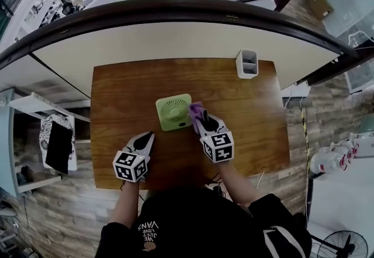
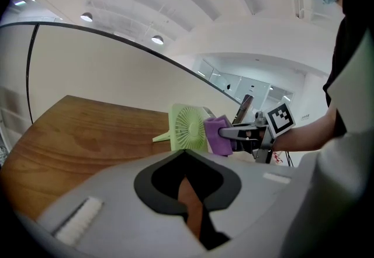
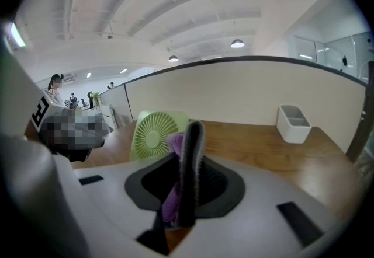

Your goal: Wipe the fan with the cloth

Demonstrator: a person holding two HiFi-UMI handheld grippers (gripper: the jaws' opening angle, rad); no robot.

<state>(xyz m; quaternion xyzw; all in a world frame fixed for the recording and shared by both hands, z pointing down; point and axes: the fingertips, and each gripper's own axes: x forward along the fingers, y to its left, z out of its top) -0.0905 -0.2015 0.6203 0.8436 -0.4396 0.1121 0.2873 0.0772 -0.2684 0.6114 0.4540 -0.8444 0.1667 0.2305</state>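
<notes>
Right hand-held gripper (image 1: 197, 117): closed tight on a purple cloth (image 1: 196, 111), with a wad poking out past the jaw tips. Left hand-held gripper (image 1: 146, 140): jaws fully together with nothing between them, low over the tabletop (image 1: 251, 134) near its front edge, apart from the fan.

Green fan (image 1: 173, 112) upright near the middle of the tabletop, grille turned toward the person's side. Cloth up at the fan's right edge, just beside the housing. Looks to be touching in the left gripper view, though hard to confirm from above.

Judged as the very start of wiping: cloth already in the grip and at the fan, contact at one side at most. Left to do, on this reading: the grille face, the top, the far side and the foot. No hold on the fan from the Left hand-held gripper, so possible sliding or tipping under a firm rub.

White holder (image 1: 248, 64) at the back right of the tabletop, well apart and of no part in this.
</notes>
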